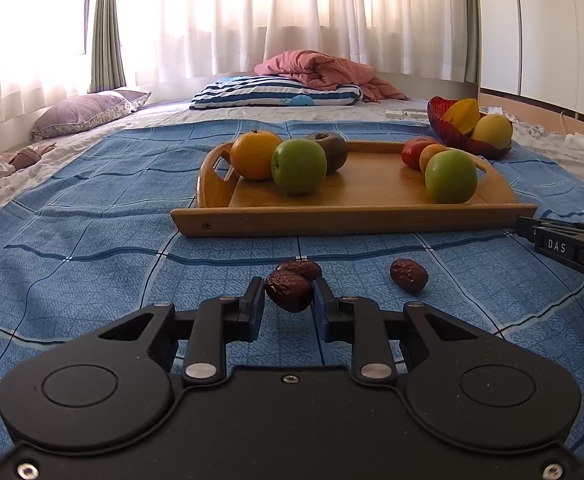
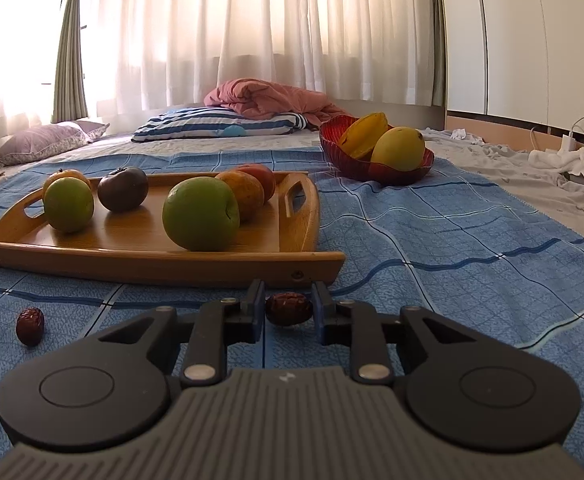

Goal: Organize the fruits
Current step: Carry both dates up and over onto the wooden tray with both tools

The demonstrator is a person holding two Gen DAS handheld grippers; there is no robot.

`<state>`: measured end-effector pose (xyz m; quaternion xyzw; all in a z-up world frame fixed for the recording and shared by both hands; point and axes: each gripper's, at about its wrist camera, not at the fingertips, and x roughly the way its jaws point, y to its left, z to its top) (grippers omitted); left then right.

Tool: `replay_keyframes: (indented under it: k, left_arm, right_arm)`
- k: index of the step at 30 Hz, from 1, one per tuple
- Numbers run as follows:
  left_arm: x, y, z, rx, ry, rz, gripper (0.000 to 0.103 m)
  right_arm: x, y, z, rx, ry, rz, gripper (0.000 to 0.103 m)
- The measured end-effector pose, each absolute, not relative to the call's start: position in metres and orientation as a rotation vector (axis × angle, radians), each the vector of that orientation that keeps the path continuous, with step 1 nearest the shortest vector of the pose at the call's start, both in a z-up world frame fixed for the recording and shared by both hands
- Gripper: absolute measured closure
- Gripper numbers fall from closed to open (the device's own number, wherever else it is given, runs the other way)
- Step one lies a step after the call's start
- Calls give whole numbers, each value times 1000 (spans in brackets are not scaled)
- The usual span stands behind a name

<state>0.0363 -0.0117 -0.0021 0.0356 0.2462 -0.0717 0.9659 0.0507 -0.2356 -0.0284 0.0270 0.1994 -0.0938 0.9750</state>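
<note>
The left gripper is pinching a dried date between its jaws, another date lying right of them. The right gripper is bracketing a third date on the blue bedspread, contact unclear, the wooden tray sitting just beyond.

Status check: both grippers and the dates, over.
Left gripper closed on a wrinkled dark-red date. Right gripper open around another date on the blue checked cloth. Path clear.
</note>
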Motion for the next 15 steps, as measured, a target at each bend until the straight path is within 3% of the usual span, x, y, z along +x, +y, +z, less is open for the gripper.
replay_keyframes:
  k: [15]
  left_arm:
    - [59,-18,37,98,422,-147,79]
  right_arm:
    - [45,-222,5,40,333,-90,75]
